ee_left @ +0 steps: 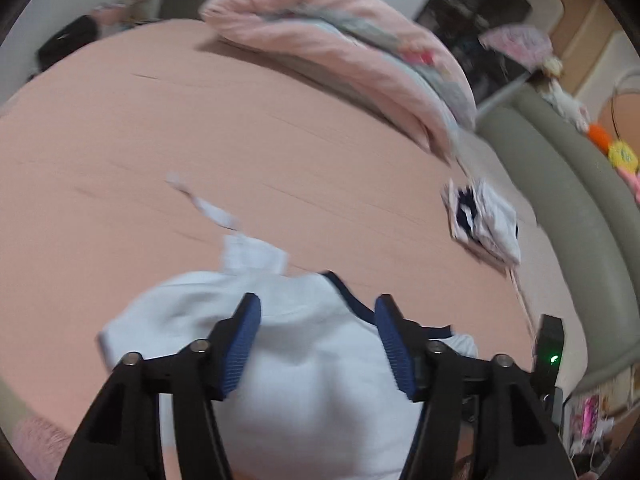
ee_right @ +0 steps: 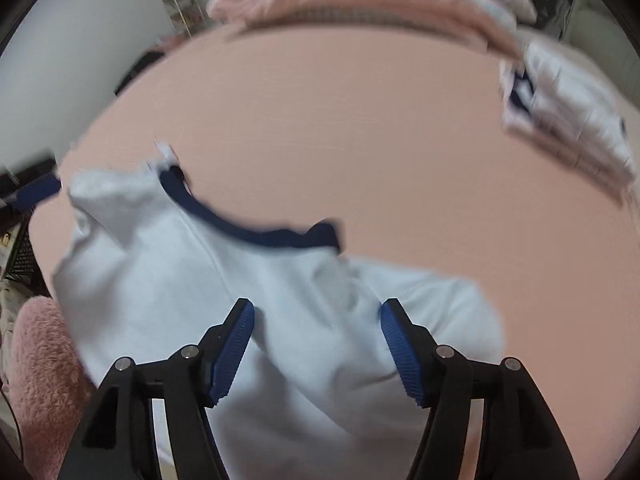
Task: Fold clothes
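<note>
A light blue garment with navy trim (ee_left: 296, 344) lies crumpled on the pink bed sheet (ee_left: 200, 128), right under both grippers. My left gripper (ee_left: 318, 312) is open above it, fingers apart with cloth showing between them. In the right wrist view the same garment (ee_right: 200, 280) spreads to the left, its navy collar band (ee_right: 248, 232) toward the far side. My right gripper (ee_right: 316, 316) is open above the cloth. The tip of the left gripper's blue pad (ee_right: 38, 190) shows at the far left.
A folded white and navy garment (ee_left: 484, 220) lies at the right of the bed, also in the right wrist view (ee_right: 568, 120). A pink blanket pile (ee_left: 340, 44) lies at the far side. A grey padded headboard (ee_left: 580, 208) curves along the right. A fluffy pink item (ee_right: 40, 360) is at the lower left.
</note>
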`<state>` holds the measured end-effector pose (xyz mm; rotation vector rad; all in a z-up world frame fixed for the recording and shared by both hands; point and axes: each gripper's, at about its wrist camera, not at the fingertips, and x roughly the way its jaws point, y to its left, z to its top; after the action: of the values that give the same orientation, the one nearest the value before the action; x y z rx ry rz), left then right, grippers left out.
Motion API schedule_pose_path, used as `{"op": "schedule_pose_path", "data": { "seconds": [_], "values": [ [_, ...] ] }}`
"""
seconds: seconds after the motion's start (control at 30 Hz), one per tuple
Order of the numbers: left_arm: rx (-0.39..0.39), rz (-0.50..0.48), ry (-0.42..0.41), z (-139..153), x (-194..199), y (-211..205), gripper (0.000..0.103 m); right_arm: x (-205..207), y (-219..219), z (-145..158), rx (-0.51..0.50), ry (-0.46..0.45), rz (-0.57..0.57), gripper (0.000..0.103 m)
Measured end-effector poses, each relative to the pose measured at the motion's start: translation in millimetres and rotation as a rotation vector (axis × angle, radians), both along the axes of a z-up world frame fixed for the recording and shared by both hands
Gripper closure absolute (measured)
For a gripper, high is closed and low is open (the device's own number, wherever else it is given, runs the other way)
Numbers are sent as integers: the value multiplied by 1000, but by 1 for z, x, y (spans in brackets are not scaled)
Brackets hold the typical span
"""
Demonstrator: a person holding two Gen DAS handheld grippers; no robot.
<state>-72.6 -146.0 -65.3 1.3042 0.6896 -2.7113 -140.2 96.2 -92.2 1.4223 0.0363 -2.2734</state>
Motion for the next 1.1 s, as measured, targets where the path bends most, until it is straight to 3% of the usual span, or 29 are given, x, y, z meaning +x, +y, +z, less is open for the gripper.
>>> {"op": "schedule_pose_path", "data": {
  "seconds": [0.03, 0.07, 0.1, 0.13, 0.2, 0.4, 0.5, 0.57, 0.63, 0.7, 0.77, 0.8, 0.83, 0.87, 1.0, 1.1],
  "values": [
    [-24, -26, -16, -6, -7, 7, 46, 3, -1, -3, -9, -9, 5, 84],
    [-47, -52, -31, -12, -14, 14, 46, 7, -2, -5, -18, -18, 10, 87],
    [-47, -69, -50, -20, -19, 19, 46, 10, -3, -8, -26, -27, 15, 97],
    [-17, -78, -82, -28, -22, 21, 49, 14, -4, -10, -35, -35, 20, 98],
    [34, -64, -147, -43, -21, 24, 90, 20, -6, -15, -53, -53, 30, 98],
    [122, -24, -257, -71, 49, 35, 91, 64, 6, -15, -75, -135, 150, 98],
    [236, -36, -237, -66, 66, 29, 91, 69, 14, -6, -62, -129, 145, 98],
    [225, -43, -208, -56, 59, 33, 87, 54, 20, 6, -77, -82, 96, 84],
    [190, -47, -175, -46, 51, 38, 77, 32, 17, 13, -91, -17, 57, 32],
    [202, -33, -138, -42, 46, 43, 50, 10, 11, 17, -106, 38, 22, 26],
    [245, 7, -100, -44, 48, 44, 48, -15, 4, 0, -101, 6, -41, 26],
    [264, 14, -96, -46, 47, 47, 48, -25, 1, -11, -101, -26, -67, 38],
    [274, 7, -104, -50, 47, 51, 48, -32, -1, -19, -108, -66, -82, 72],
    [275, 0, -111, -52, 49, 54, 48, -36, -3, -28, -126, -109, -85, 80],
    [282, 23, -120, -54, 53, 52, 48, -11, -15, -27, -125, -68, 13, 92],
    [297, 63, -115, -51, 53, 45, 48, 16, -15, -19, -140, -61, 99, 94]
  ]
}}
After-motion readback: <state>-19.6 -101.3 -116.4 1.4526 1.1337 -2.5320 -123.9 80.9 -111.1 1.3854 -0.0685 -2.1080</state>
